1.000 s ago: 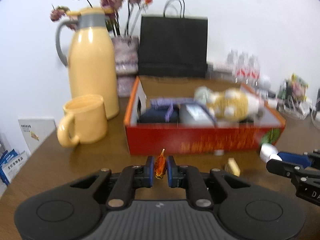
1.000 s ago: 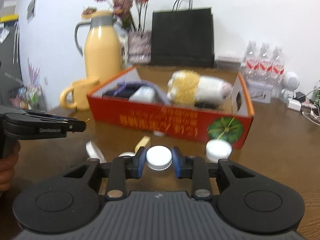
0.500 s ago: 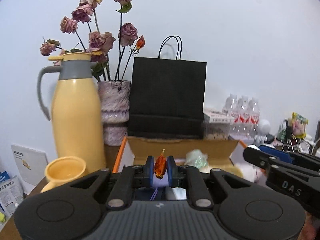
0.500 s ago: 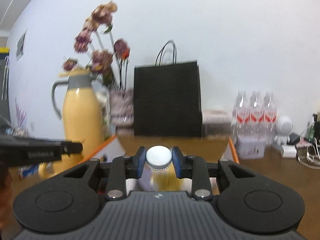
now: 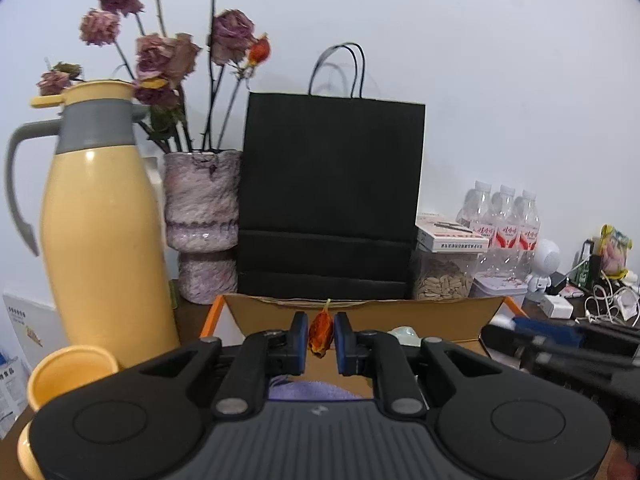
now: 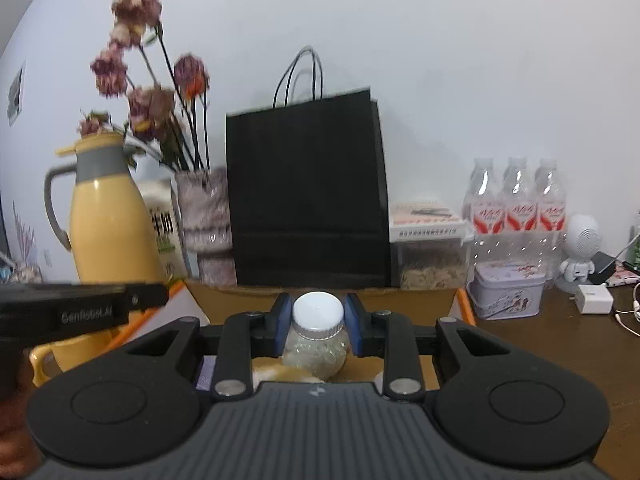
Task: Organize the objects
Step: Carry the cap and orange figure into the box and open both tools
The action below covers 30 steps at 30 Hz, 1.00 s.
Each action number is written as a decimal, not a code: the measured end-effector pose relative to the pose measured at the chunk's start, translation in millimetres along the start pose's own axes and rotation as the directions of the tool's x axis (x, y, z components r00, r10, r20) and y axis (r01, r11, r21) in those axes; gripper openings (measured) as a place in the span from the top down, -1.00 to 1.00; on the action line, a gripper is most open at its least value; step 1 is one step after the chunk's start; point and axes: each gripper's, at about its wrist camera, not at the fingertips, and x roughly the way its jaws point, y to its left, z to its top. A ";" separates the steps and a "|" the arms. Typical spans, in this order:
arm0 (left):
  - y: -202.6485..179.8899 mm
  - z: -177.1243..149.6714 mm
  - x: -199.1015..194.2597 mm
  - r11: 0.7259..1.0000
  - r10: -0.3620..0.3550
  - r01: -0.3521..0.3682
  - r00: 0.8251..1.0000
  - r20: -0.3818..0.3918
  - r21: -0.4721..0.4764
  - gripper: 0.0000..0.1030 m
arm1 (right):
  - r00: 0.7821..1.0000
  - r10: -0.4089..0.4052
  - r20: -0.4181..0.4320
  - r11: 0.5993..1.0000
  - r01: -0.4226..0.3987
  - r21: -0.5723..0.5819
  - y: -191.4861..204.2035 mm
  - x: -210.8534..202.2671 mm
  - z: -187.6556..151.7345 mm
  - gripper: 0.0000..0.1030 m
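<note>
Jaws of the left gripper pinch a dried orange bud over the cardboard box. Those of the right gripper clamp a white-capped jar above that box, likely for dropping in.

Both claws have risen from the worktop and closed in on the orange box: its far wall now sits just beyond the left claw and right claw, the red front out of sight.

Open orange cardboard box: contents largely hidden behind gripper body. Yellow ceramic mug: partly hidden, edge-cropped.
</note>
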 end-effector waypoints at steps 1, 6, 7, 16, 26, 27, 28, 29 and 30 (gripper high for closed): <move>-0.4 -0.5 4.6 1.000 -0.002 0.002 1.000 -0.005 0.006 0.61 | 1.000 0.004 -0.024 1.000 -0.004 -0.012 0.3 5.2 -1.4 0.39; 0.1 -9.1 18.4 0.999 0.029 -0.029 1.000 0.005 0.033 -1.00 | 0.998 -0.011 -0.069 0.997 0.005 -0.080 8.1 17.9 -12.5 -0.87; -0.1 -11.3 18.9 0.999 0.035 -0.035 0.999 0.009 0.042 -1.00 | 0.998 -0.010 -0.070 0.996 0.003 -0.093 9.6 18.1 -13.5 -0.90; 1.8 -15.3 17.0 0.999 0.035 -0.035 0.999 0.000 0.035 -1.00 | 0.997 -0.010 -0.072 0.996 0.003 -0.092 7.5 12.0 -13.0 -1.00; 2.2 -9.1 -13.2 0.999 0.024 -0.025 0.997 0.068 0.021 -1.00 | 0.999 0.006 -0.034 0.996 -0.009 -0.094 12.7 -14.3 -2.2 -1.00; 2.5 -8.6 -17.6 0.999 0.027 -0.028 0.996 0.080 0.019 -1.00 | 1.000 0.005 -0.027 0.995 -0.008 -0.099 13.8 -18.1 -1.4 -1.00; 2.6 -7.6 -21.9 0.999 0.029 -0.030 0.996 0.088 0.017 -1.00 | 1.000 0.002 -0.021 0.995 -0.004 -0.102 14.7 -21.4 -0.6 -1.00; 2.5 -7.0 -26.4 0.999 0.029 -0.030 0.995 0.092 0.017 -1.00 | 1.000 -0.005 -0.014 0.995 0.004 -0.104 15.1 -25.7 -0.1 -1.00; 2.4 -6.7 -29.9 0.999 0.027 -0.029 0.995 0.096 0.015 -1.00 | 1.000 -0.009 -0.009 0.995 0.008 -0.103 14.8 -29.9 0.4 -1.00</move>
